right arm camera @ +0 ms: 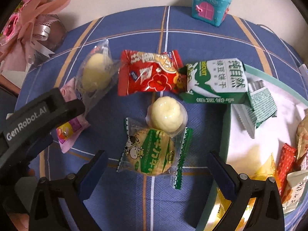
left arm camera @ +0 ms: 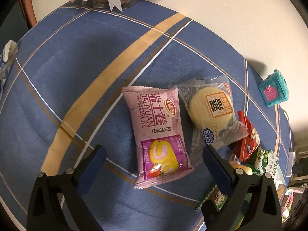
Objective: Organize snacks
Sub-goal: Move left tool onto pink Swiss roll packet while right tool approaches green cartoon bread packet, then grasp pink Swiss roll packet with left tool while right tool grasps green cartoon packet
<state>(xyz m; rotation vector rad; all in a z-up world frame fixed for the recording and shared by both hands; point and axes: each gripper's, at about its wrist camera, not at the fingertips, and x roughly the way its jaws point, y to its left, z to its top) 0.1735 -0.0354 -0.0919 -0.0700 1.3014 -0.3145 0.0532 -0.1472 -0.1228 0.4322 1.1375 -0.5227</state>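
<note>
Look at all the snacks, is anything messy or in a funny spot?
Nothing is spilled or torn. The green biscuit box sits crooked, half on the rim of the tray and half on the tablecloth. The other loose packets lie scattered at different angles, not yet in the tray.

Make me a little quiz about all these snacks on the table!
1. True or false: the left tool is shut on the pink roll.
2. What colour is the toy house?
3. The green biscuit box leans on: A) the tray B) a cup C) a bowl

Key: 1 false, both the left tool and the right tool are open; 2 teal; 3 A.
</note>
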